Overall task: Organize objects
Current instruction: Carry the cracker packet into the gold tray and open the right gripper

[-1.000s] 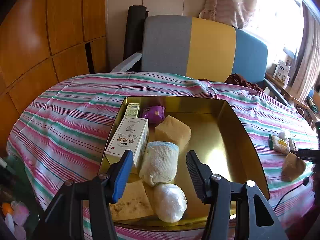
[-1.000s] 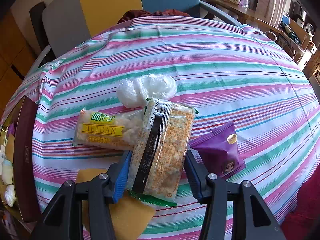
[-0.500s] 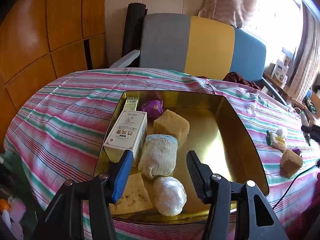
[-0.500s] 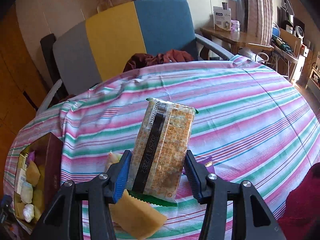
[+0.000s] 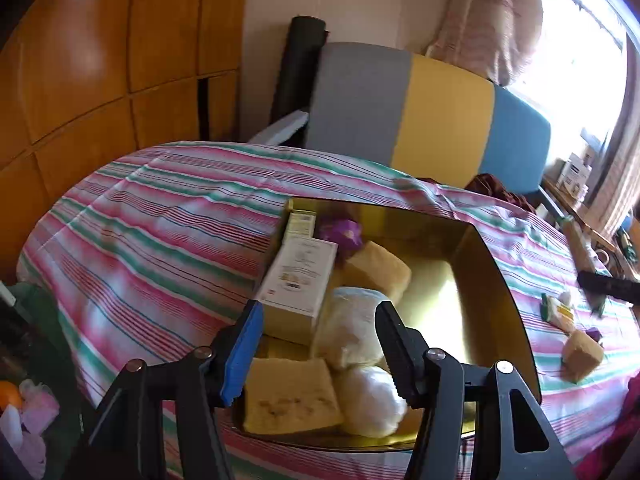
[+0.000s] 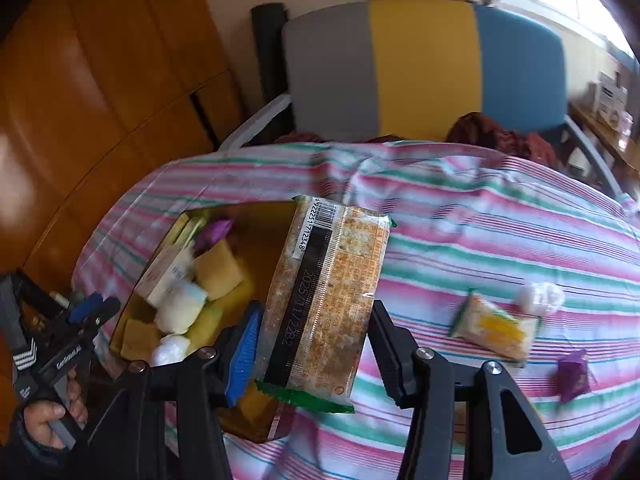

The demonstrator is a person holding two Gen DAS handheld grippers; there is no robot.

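Crinkly film cracker pack: light, brittle, slippery; right tool pinches its lower sides; left tool opening, empty, over tray

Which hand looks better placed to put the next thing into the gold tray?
The right gripper: it is shut on the cracker packet, held above the gold tray. The left gripper hovers over the tray with its jaws opening and nothing held.

The gold tray stood bare toward three o'clock; the white box, sock roll and sponges crowded nine o'clock.
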